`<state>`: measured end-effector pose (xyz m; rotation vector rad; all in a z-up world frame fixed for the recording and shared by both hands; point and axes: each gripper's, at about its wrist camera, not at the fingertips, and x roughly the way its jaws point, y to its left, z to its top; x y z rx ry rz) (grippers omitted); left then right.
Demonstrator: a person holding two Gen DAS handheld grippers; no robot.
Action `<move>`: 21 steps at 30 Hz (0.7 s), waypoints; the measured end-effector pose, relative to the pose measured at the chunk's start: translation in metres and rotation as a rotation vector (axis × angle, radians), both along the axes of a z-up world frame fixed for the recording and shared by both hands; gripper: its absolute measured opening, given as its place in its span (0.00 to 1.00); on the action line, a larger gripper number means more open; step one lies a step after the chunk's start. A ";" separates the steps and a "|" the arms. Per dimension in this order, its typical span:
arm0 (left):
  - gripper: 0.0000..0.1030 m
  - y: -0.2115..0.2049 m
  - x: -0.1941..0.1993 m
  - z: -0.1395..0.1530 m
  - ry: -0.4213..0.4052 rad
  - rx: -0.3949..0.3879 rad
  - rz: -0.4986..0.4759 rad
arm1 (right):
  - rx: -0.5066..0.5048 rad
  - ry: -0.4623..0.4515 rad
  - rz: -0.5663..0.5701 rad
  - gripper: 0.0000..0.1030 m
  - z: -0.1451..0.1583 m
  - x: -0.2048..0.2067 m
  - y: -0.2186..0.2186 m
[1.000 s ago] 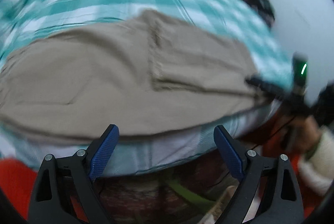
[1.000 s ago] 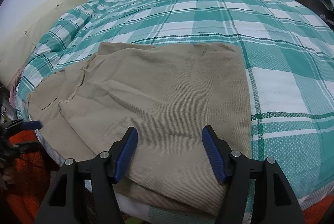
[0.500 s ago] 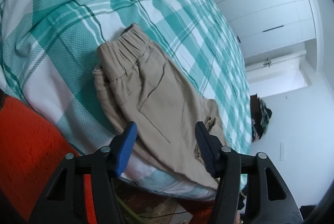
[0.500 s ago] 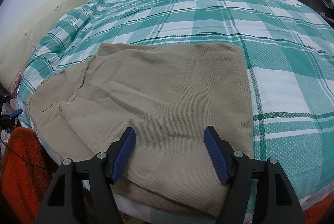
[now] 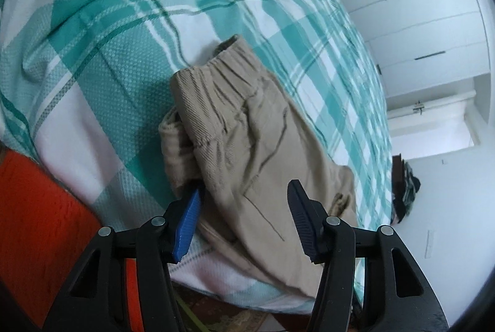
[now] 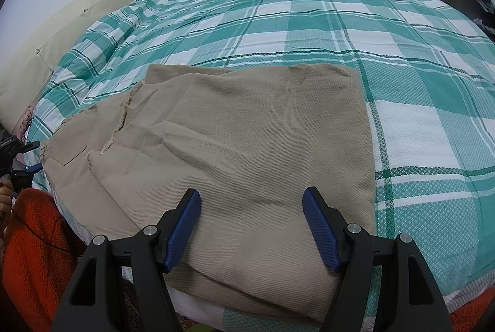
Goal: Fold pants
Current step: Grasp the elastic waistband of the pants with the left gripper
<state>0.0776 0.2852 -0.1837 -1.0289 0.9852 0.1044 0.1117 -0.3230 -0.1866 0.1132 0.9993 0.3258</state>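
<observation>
So the pants (image 6: 247, 146) are lying near the front edge of the bed (image 6: 340, 32), taking up the middle of the right wrist view, already doubled over with the frayed leg ends sitting on top toward the left of the frame. In the left wrist view the waistband (image 5: 216, 78) sits dead centre, bunched up and elastic-looking.

Left gripper (image 5: 244, 217) has its fingers spread apart, with the left pad (image 5: 187, 226) slipped in under the lower edge of the fabric while the other one hovers over the top layer. Nothing is pinched yet. Right gripper (image 6: 252, 226) is also wide open, just hanging over the near edge of the folded part, not touching as far as I can tell.

What worries me: the waistband end is a stack of several layers, and if the left gripper closes where it is, my guess is it grabs only some of them, so lifting would peel the fold apart. Also the whole thing sits really close to the mattress edge, so a tug toward the lower part of the frame could drag it off onto the floor. And with the right side holding nothing, any pull probably slides the whole bundle instead of folding it
</observation>
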 end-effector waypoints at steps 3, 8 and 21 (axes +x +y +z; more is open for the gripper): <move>0.17 0.003 -0.004 -0.006 0.021 0.007 0.030 | 0.000 -0.002 0.001 0.67 0.000 0.000 0.000; 0.03 0.008 -0.027 0.000 -0.018 -0.019 0.034 | -0.001 -0.001 0.001 0.67 0.000 0.000 0.000; 0.56 0.023 -0.047 0.025 -0.099 0.050 0.175 | -0.001 -0.004 0.001 0.69 0.001 0.001 0.001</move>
